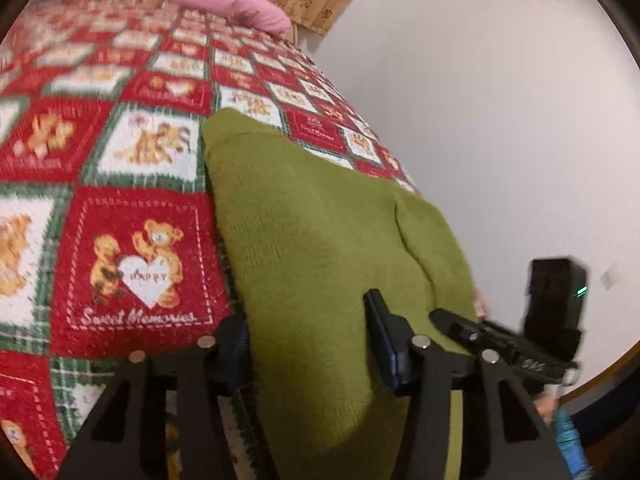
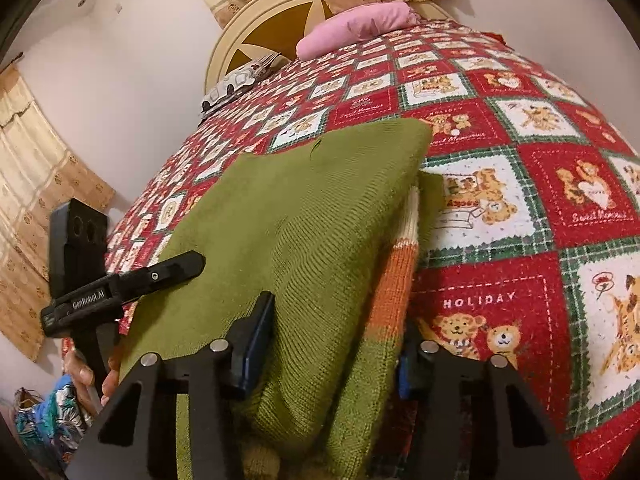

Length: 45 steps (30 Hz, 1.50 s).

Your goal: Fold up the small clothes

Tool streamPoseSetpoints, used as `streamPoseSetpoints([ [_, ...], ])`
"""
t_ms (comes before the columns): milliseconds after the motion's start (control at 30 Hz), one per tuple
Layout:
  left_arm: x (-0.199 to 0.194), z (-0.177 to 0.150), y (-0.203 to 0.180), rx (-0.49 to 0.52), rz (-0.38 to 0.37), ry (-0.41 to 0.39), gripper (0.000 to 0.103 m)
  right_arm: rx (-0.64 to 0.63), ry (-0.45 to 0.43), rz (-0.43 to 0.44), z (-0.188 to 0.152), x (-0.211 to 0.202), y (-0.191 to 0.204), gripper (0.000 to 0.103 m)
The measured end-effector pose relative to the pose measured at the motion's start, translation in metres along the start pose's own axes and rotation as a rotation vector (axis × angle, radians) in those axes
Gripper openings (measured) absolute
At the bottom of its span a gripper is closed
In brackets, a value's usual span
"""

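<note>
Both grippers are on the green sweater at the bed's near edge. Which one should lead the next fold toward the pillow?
Probably the right gripper. Its fingers straddle the thick folded edge of the green sweater, by the orange and cream stripes, with open bedspread ahead. The left gripper also straddles the sweater, but near the bed's side edge.

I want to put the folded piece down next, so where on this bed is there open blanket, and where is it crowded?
Open teddy-bear blanket lies right of the green sweater, and between the sweater's far edge and the pink pillow. It is crowded at the near edge, where the left gripper and right gripper straddle the sweater. The patterned cushion takes the far left corner.
</note>
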<state>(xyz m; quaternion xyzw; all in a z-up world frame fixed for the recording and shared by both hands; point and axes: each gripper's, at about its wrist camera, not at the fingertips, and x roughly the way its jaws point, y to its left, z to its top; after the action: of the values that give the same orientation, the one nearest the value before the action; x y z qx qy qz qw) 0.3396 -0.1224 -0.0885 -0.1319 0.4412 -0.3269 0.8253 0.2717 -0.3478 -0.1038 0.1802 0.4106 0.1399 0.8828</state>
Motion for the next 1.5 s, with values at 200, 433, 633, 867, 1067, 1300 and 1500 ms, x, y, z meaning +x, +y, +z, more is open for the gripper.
streamPoseSetpoints([
  [200, 0.001, -0.002, -0.009, 0.062, 0.077, -0.017, 0.050, -0.041, -0.025, -0.126, 0.000, -0.004, 0.021, 0.034],
  [433, -0.014, -0.008, -0.028, 0.104, 0.160, -0.026, 0.041, -0.125, -0.103, -0.309, -0.008, -0.033, 0.072, 0.029],
  [633, -0.043, -0.024, -0.047, 0.107, 0.141, -0.027, 0.040, -0.119, -0.177, -0.332, -0.029, -0.077, 0.105, 0.029],
  [867, -0.078, -0.045, -0.070, 0.144, 0.118, -0.011, 0.040, -0.053, -0.239, -0.317, -0.070, -0.127, 0.129, 0.029],
  [1067, -0.092, -0.070, -0.094, 0.185, 0.100, 0.029, 0.040, -0.020, -0.264, -0.332, -0.106, -0.165, 0.142, 0.029],
  [1300, -0.103, -0.097, -0.116, 0.214, 0.102, 0.052, 0.040, 0.003, -0.274, -0.359, -0.144, -0.196, 0.150, 0.029],
  [1500, -0.116, -0.120, -0.124, 0.215, 0.106, 0.058, 0.040, 0.015, -0.270, -0.365, -0.169, -0.211, 0.157, 0.029],
])
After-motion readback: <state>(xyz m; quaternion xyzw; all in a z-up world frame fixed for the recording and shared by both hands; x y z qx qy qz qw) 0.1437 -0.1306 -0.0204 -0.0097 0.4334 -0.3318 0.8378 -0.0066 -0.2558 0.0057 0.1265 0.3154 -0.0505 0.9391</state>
